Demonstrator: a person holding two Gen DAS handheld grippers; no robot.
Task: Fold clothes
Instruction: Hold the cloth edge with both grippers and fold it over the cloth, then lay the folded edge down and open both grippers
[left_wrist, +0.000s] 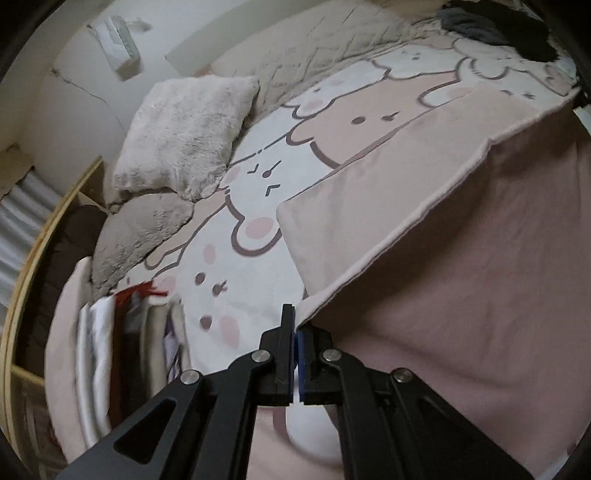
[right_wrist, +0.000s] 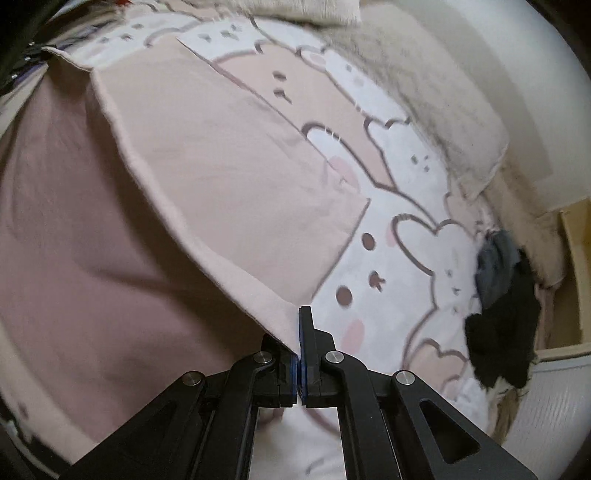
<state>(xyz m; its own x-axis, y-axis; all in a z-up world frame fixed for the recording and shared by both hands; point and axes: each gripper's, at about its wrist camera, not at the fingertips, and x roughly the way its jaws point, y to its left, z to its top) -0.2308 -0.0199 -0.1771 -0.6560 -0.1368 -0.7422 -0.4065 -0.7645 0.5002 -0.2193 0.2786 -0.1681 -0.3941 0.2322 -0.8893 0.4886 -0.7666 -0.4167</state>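
A pale pink garment (left_wrist: 461, 236) is lifted above a bed with a bunny-print cover (left_wrist: 258, 177). My left gripper (left_wrist: 295, 325) is shut on one corner of the garment's edge; the cloth stretches up and to the right from the jaws. In the right wrist view my right gripper (right_wrist: 297, 332) is shut on another corner of the same pink garment (right_wrist: 184, 177), which spreads up and to the left. The far part of the garment lies flat on the bunny-print cover (right_wrist: 399, 258).
Fluffy grey pillows (left_wrist: 184, 133) lie at the bed's head. A stack of folded clothes (left_wrist: 122, 350) sits at the left bed edge beside a wooden shelf (left_wrist: 33, 258). A dark pile of clothes (right_wrist: 506, 306) lies on the cover to the right.
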